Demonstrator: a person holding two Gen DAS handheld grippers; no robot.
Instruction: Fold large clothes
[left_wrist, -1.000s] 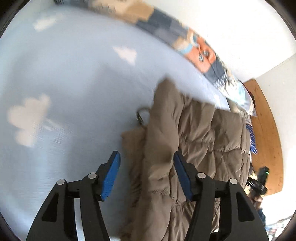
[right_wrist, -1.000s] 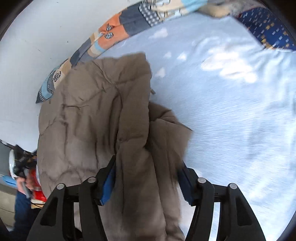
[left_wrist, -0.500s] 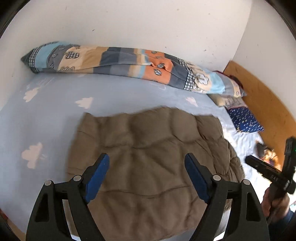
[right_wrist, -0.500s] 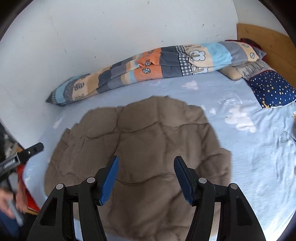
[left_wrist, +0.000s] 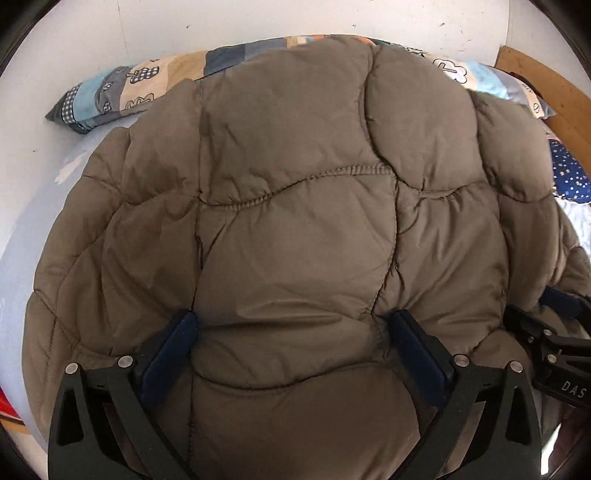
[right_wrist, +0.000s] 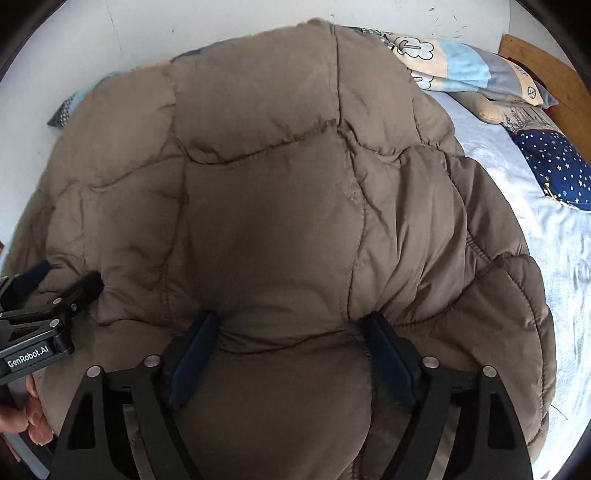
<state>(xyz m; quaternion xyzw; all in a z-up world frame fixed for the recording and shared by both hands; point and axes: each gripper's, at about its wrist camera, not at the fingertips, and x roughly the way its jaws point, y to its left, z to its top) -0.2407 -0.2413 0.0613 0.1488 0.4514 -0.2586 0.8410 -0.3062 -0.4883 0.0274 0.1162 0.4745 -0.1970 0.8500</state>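
A large brown quilted puffer jacket (left_wrist: 295, 192) lies spread on the light blue bed and fills both views (right_wrist: 280, 206). My left gripper (left_wrist: 295, 332) has its jaws wide apart with a thick bulge of the jacket's near edge between the blue pads (left_wrist: 173, 347). My right gripper (right_wrist: 291, 343) stands the same way further right on that edge, its pads (right_wrist: 388, 354) pressing into the padding. Each gripper shows at the side of the other's view: the right one in the left wrist view (left_wrist: 554, 332), the left one in the right wrist view (right_wrist: 40, 314).
A patchwork duvet roll (left_wrist: 122, 92) lies along the white wall behind the jacket. A navy starred pillow (right_wrist: 554, 166) and a wooden headboard (right_wrist: 546, 74) are at the right. Light blue sheet (right_wrist: 554, 258) shows right of the jacket.
A second ago the jacket hung bunched in the grippers. Then it lay flat with both grippers pulled back. Now both grippers are down at its near edge with padding between the pads.
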